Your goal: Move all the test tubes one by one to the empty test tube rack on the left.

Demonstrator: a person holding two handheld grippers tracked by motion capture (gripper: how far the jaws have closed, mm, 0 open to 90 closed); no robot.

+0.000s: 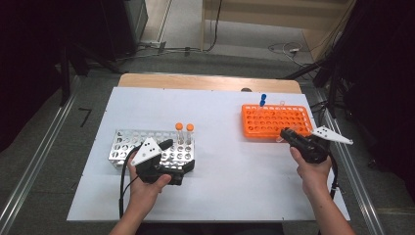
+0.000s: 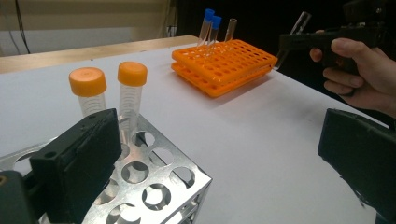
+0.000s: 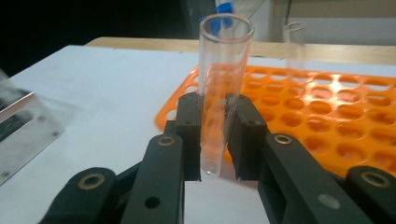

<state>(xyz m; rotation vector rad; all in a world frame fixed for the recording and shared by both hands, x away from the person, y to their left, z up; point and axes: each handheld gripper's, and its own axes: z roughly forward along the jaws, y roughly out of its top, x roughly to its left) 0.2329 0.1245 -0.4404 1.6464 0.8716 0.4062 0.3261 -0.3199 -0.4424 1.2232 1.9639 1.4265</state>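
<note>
My right gripper (image 3: 215, 116) is shut on a clear, uncapped test tube (image 3: 219, 84), held upright at the near edge of the orange rack (image 3: 327, 107). From above, that right gripper (image 1: 285, 133) sits at the front of the orange rack (image 1: 276, 120), where a blue-capped tube (image 1: 263, 99) stands at the back. My left gripper (image 2: 219, 135) is open, its jaws wide apart at the corner of the metal rack (image 2: 154, 186). Two orange-capped tubes (image 2: 132, 81) stand in that rack just beyond the left jaw. In the high view the left gripper (image 1: 178, 156) is at the metal rack (image 1: 127, 142).
Both racks rest on a white board (image 1: 220, 161) on a wooden table. Another clear tube (image 2: 230, 28) stands in the orange rack beside the blue-capped ones (image 2: 210, 23). Open board lies between the two racks. Cables run across the floor behind the table.
</note>
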